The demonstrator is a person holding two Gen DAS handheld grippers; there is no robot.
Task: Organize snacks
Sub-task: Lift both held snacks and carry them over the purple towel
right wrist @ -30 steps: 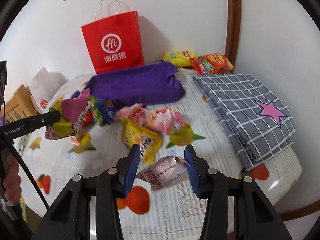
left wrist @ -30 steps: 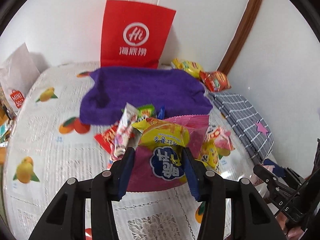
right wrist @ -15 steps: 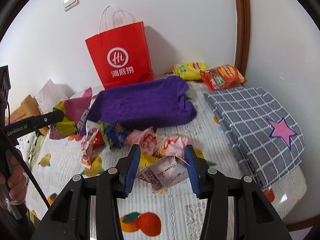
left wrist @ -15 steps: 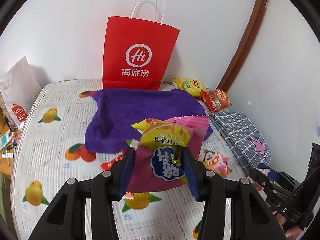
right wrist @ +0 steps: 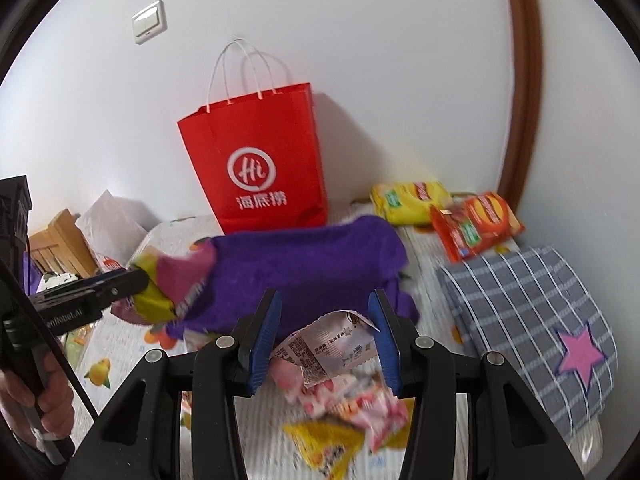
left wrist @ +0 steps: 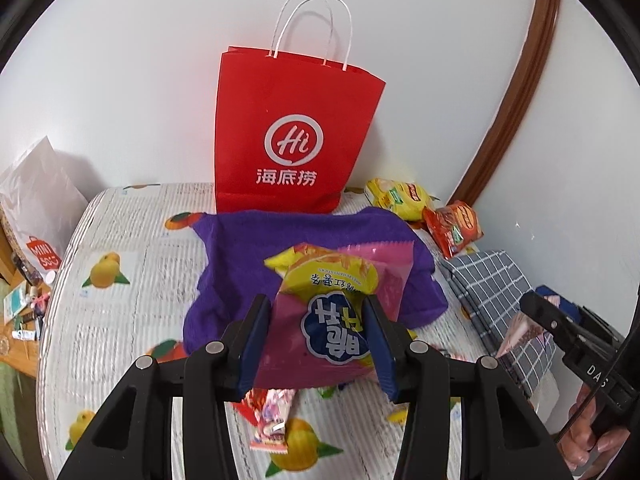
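Left gripper [left wrist: 318,336] clenched a pink and yellow snack bag [left wrist: 340,312] above the purple towel [left wrist: 312,248]. Right gripper [right wrist: 324,336] grasped a white packet [right wrist: 326,350] over loose snacks [right wrist: 352,404] on the desk [left wrist: 120,320], facing the red bag [right wrist: 260,160].

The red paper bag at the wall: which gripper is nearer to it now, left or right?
Left, though only slightly. The left gripper, holding the pink and yellow snack packet, hangs over the purple towel before the red paper bag. The right gripper, holding the white packet, sits farther back.
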